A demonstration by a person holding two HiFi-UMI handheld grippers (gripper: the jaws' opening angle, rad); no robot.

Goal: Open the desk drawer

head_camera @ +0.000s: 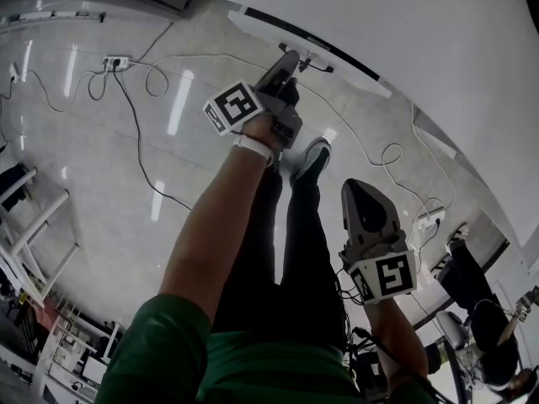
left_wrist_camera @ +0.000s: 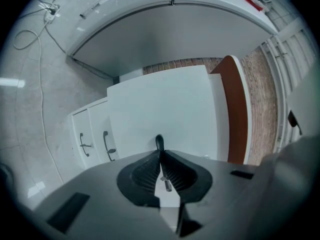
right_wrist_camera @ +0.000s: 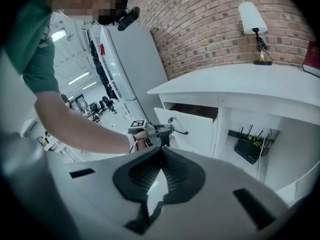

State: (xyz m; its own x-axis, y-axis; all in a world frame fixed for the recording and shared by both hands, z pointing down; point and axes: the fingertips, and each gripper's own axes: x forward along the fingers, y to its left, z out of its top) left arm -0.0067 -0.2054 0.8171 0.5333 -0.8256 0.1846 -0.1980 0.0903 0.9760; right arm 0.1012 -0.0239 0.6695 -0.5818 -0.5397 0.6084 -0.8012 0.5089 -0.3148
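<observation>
My left gripper is closed on the handle of the drawer: in the left gripper view the jaw tips pinch together round the dark bar, which pokes up just past them against the white drawer front. In the right gripper view the same gripper sits at that handle from the side. The drawer is the top one on the left end of the white desk, and it stands part-way out with a dark gap showing behind its front panel. The left gripper view also shows two lower drawers below it, each with a dark handle, both flush and closed. My right gripper has its jaws together at the tips with nothing between them. In the head view it hangs low by my legs, well apart from the desk and the drawer. A white-shaded lamp stands on the desk top in front of the brick wall. A black router is mounted in the open bay under the desk, to the right of the drawer. Loose cables run across the grey floor.
</observation>
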